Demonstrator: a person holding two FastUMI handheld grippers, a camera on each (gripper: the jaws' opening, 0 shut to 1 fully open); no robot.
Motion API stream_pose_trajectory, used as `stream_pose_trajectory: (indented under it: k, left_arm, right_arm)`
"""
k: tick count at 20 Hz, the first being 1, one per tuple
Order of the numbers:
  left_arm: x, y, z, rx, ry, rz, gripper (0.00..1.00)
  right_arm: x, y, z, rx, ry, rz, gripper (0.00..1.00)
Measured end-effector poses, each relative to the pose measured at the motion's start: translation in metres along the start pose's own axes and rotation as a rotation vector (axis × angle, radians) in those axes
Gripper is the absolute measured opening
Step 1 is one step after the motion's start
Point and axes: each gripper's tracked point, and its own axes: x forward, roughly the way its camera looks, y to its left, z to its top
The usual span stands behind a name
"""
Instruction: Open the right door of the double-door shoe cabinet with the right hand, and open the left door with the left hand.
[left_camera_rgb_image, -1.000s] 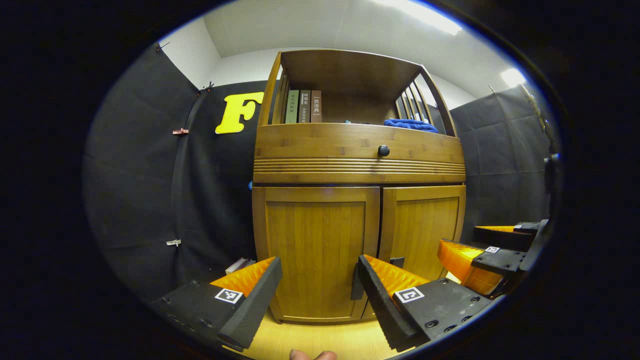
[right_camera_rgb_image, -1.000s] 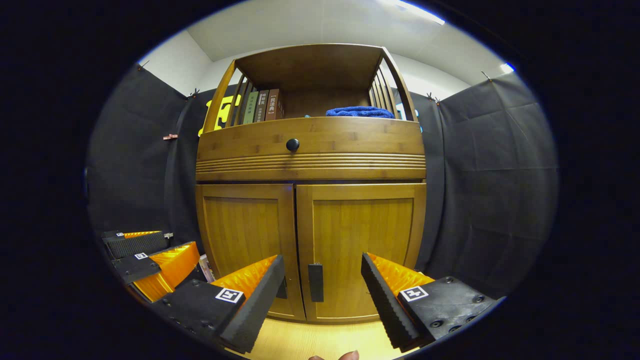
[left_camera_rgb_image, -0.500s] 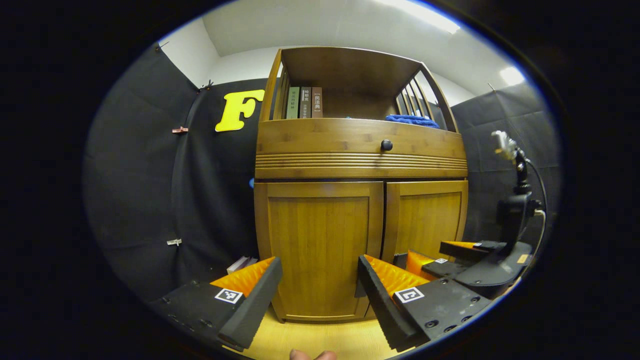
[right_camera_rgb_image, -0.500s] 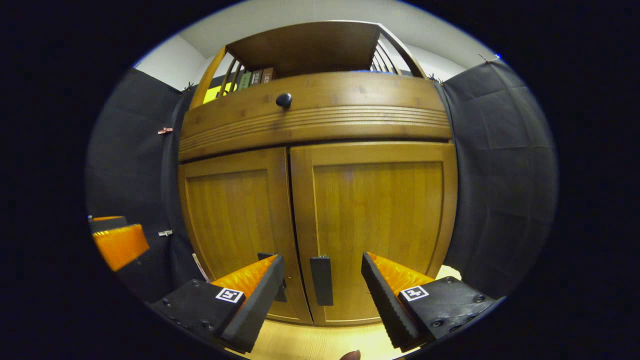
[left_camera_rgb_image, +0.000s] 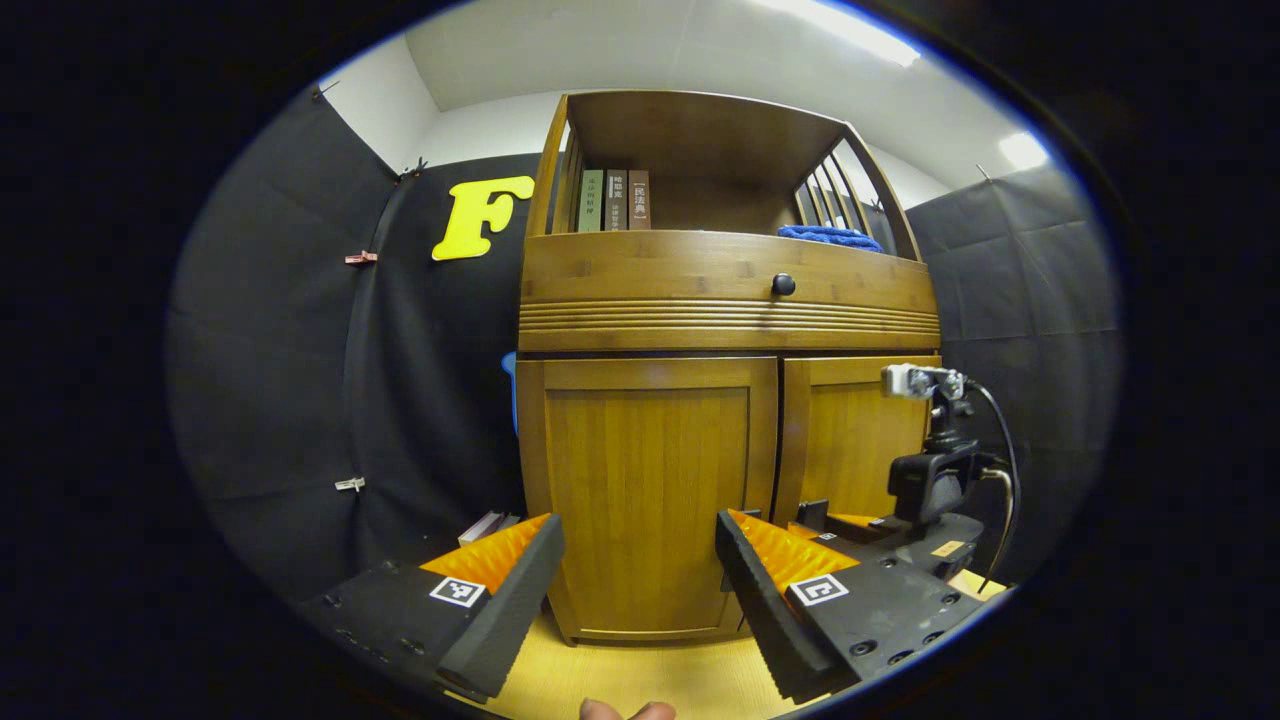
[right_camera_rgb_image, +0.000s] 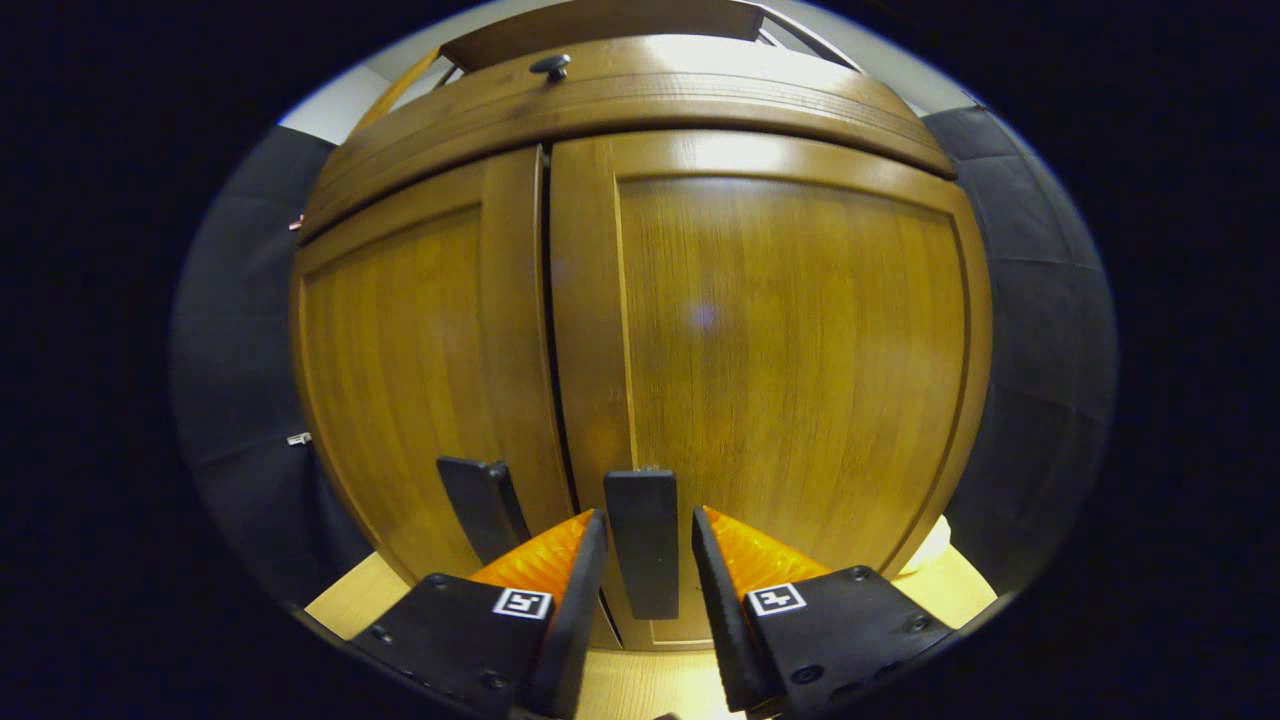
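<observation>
The wooden shoe cabinet (left_camera_rgb_image: 730, 330) stands ahead with both doors closed. In the left gripper view, my left gripper (left_camera_rgb_image: 635, 555) is open and held back from the left door (left_camera_rgb_image: 645, 490), nothing between its fingers. Farther right, the right gripper (left_camera_rgb_image: 905, 535) is up against the right door (left_camera_rgb_image: 860, 440). In the right gripper view, the right door (right_camera_rgb_image: 790, 340) is very close. My right gripper (right_camera_rgb_image: 647, 515) has its fingers narrowed around the dark vertical handle (right_camera_rgb_image: 642, 560); a thin gap shows at the right finger. The left door's handle (right_camera_rgb_image: 483, 505) is beside it.
A drawer with a round knob (left_camera_rgb_image: 783, 284) runs above the doors. The open shelf on top holds books (left_camera_rgb_image: 612, 200) and a blue cloth (left_camera_rgb_image: 828, 236). Flat items (left_camera_rgb_image: 485, 525) lie at the cabinet's left foot. The floor (left_camera_rgb_image: 640, 680) is pale wood.
The right gripper has moved in close to the right door and narrowed its fingers around the handle. The left gripper has stayed almost where it was, still open.
</observation>
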Motion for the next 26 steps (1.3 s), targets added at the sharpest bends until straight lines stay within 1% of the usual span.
stream_pose_trajectory:
  k: [1, 2, 3, 4, 5, 6, 10, 11, 12, 14, 22, 25, 26]
  left_arm:
    - [-0.001, 0.0, 0.001, -0.003, 0.0, -0.003, 0.95]
    - [-0.002, 0.001, 0.0, -0.002, 0.0, -0.004, 0.95]
    - [-0.003, 0.003, 0.0, 0.001, 0.0, -0.002, 0.95]
    - [-0.004, 0.004, 0.0, 0.003, -0.001, 0.003, 0.95]
    - [-0.006, 0.005, -0.001, 0.003, -0.001, 0.009, 0.95]
    - [-0.008, 0.006, -0.002, 0.0, 0.002, 0.015, 0.95]
    - [-0.016, 0.007, -0.005, -0.013, 0.01, 0.034, 0.95]
    - [-0.018, 0.007, -0.005, -0.015, 0.013, 0.037, 0.95]
    - [-0.021, 0.005, -0.006, -0.016, 0.013, 0.04, 0.95]
    - [-0.025, 0.002, -0.005, -0.018, 0.011, 0.043, 0.95]
    - [-0.035, -0.025, -0.005, -0.023, 0.013, 0.025, 0.95]
    - [-0.033, -0.036, -0.002, -0.028, 0.0, 0.007, 0.95]
    - [-0.033, -0.041, -0.002, -0.029, 0.001, 0.001, 0.93]
  right_arm:
    - [0.006, 0.002, -0.008, 0.009, 0.027, 0.005, 0.48]
    - [0.006, 0.0, -0.016, 0.001, 0.051, 0.002, 0.48]
    - [0.0, -0.003, -0.001, -0.001, 0.013, 0.0, 0.43]
    - [0.004, -0.003, -0.005, -0.016, 0.021, -0.01, 0.36]
    - [0.007, -0.004, -0.007, -0.025, 0.013, -0.009, 0.36]
    - [0.005, -0.005, -0.006, -0.019, 0.018, -0.007, 0.3]
    - [0.001, -0.004, -0.004, -0.013, 0.024, 0.019, 0.3]
    - [0.002, -0.004, -0.003, -0.013, 0.021, 0.027, 0.26]
    - [0.002, -0.005, -0.002, -0.012, 0.019, 0.034, 0.3]
    - [0.004, -0.003, -0.003, -0.006, 0.018, 0.049, 0.3]
    - [0.006, 0.0, -0.005, -0.012, 0.034, 0.096, 0.29]
    - [0.004, 0.001, 0.0, -0.028, 0.034, 0.1, 0.29]
    - [0.004, 0.0, 0.002, -0.029, 0.031, 0.098, 0.29]
